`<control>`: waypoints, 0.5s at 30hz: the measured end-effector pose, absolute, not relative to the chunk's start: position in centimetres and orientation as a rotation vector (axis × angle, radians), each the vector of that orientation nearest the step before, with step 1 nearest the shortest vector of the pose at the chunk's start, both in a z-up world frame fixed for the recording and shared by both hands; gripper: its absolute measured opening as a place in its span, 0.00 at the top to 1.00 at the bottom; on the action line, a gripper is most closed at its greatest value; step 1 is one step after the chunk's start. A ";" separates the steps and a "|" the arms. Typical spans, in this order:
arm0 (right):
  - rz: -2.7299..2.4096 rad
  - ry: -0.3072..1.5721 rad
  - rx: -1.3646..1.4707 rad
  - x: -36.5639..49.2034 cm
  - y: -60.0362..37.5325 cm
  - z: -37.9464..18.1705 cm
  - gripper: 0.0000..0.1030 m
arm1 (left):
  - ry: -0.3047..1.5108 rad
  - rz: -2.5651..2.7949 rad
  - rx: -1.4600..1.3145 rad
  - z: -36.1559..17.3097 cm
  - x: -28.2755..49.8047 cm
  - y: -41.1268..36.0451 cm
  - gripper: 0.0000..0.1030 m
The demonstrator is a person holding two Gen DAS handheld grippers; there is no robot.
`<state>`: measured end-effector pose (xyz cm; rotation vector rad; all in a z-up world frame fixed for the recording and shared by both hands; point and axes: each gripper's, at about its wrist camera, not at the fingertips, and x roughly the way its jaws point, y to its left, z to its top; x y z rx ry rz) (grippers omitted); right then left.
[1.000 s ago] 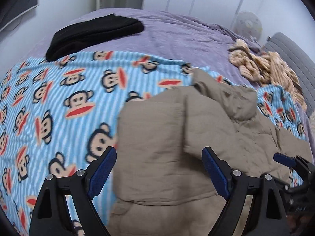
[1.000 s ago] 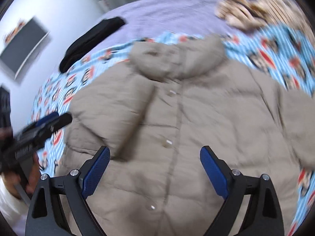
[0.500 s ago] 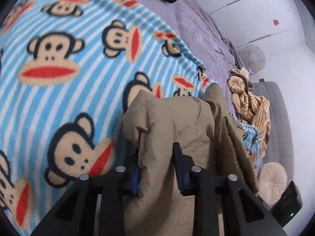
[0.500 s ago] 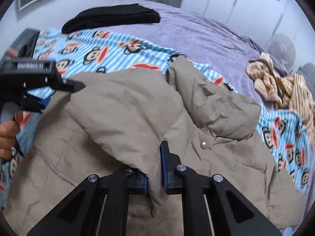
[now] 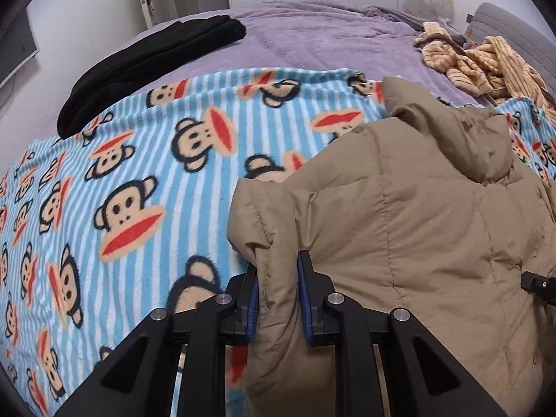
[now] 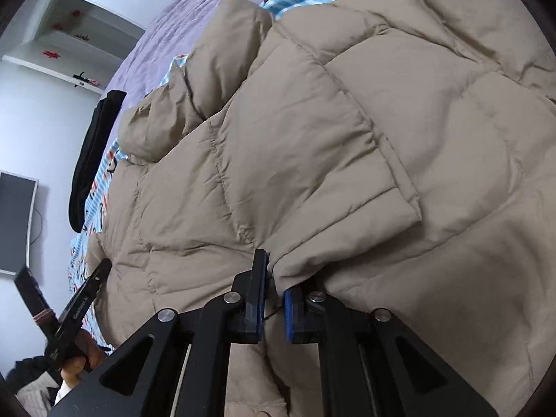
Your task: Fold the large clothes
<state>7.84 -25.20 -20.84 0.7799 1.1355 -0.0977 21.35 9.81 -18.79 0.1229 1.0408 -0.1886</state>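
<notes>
A large tan puffer jacket [image 5: 399, 208] lies on a blue striped monkey-print blanket [image 5: 139, 191] on a bed. My left gripper [image 5: 278, 278] is shut on a fold of the jacket's left edge, with fabric pinched between its blue pads. In the right wrist view the jacket [image 6: 347, 121] fills most of the frame, with a sleeve folded across its body. My right gripper [image 6: 274, 288] is shut on a fold of the jacket near that sleeve's cuff. The left gripper's body [image 6: 80, 305] and the hand that holds it show at the lower left.
A folded black garment [image 5: 149, 59] lies on the purple bedspread [image 5: 330, 38] at the back left. A heap of tan striped clothes [image 5: 479, 59] lies at the back right, by a grey headboard [image 5: 510, 31]. A monitor [image 6: 14, 222] hangs on the wall.
Both grippers went from open above the jacket to shut on its fabric. Since half a second ago both have moved with the fabric, and the jacket has shifted across the blanket.
</notes>
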 end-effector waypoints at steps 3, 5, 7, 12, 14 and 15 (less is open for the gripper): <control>-0.067 1.138 0.700 8.9 -23.1 -20.8 0.91 | 1.033 -0.076 0.141 -17.8 21.2 11.2 0.42; -0.074 1.143 0.698 9.3 -23.1 -20.9 0.91 | 0.997 -0.001 0.147 -16.5 21.1 12.5 0.38; -0.070 1.160 0.746 9.2 -23.8 -20.9 0.90 | 1.004 0.000 0.102 -15.2 20.9 13.6 0.38; -0.057 1.214 0.654 6.6 -24.8 -18.2 0.70 | 1.015 -0.094 0.046 -13.0 19.2 13.4 0.38; -0.102 1.157 0.546 5.3 -25.2 -16.1 0.70 | 1.025 -0.123 0.063 -13.2 18.7 12.0 0.38; -0.122 1.113 0.494 5.2 -25.4 -14.8 0.70 | 1.028 -0.138 0.072 -13.4 18.6 11.1 0.38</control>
